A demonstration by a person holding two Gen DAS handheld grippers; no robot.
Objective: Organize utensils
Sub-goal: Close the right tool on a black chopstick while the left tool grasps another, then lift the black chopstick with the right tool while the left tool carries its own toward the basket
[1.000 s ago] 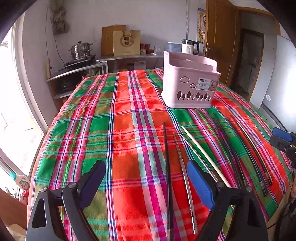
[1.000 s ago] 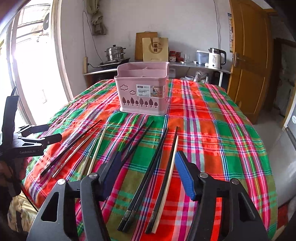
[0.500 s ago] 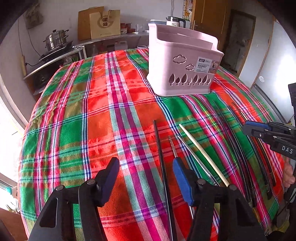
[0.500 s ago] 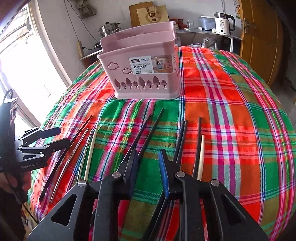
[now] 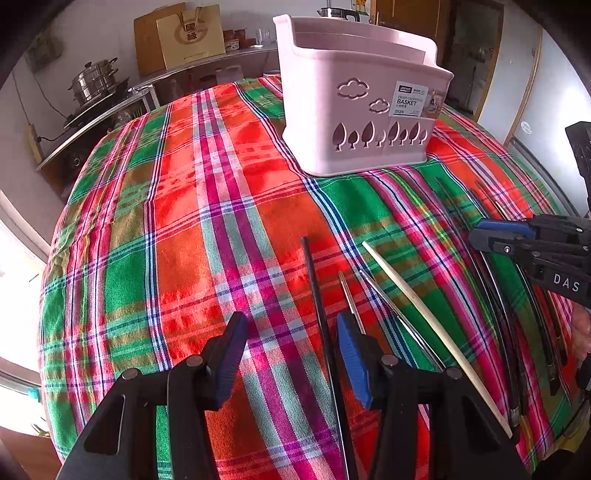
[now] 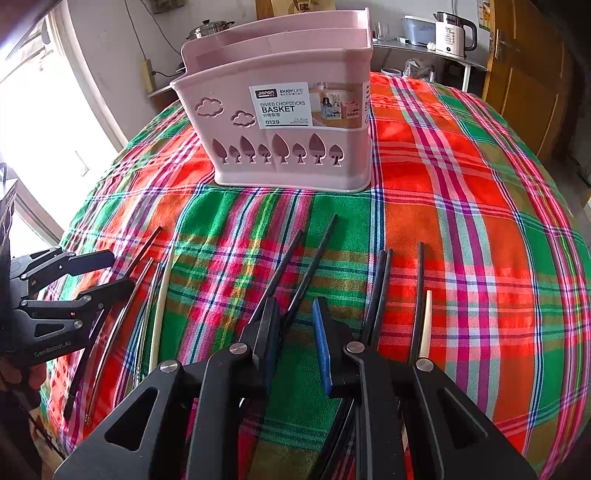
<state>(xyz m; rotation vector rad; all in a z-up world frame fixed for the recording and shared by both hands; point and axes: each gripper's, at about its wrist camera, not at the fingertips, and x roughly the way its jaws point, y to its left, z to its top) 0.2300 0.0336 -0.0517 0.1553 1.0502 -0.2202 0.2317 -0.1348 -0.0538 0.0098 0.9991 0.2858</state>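
Observation:
A pink divided chopstick basket (image 5: pixel 354 107) (image 6: pixel 284 110) stands on the plaid tablecloth (image 5: pixel 207 206). Several chopsticks lie in front of it. My left gripper (image 5: pixel 288 350) is open low over a black chopstick (image 5: pixel 314 280), with metal chopsticks (image 5: pixel 373 291) and a pale wooden one (image 5: pixel 413 306) just to its right. My right gripper (image 6: pixel 295 332) is open but narrow, straddling a pair of black chopsticks (image 6: pixel 314 254). More black chopsticks (image 6: pixel 380 288) and a pale one (image 6: pixel 426 321) lie to its right.
The table's front edge is close under both grippers. Each gripper shows in the other's view, the right one (image 5: pixel 532 251) and the left one (image 6: pixel 62 291). A counter with a steamer pot (image 5: pixel 94 79) and a kettle (image 6: pixel 452 33) stands behind.
Both grippers have moved forward and down toward the chopsticks and basket. Both have narrowed their jaws, the right one much more.

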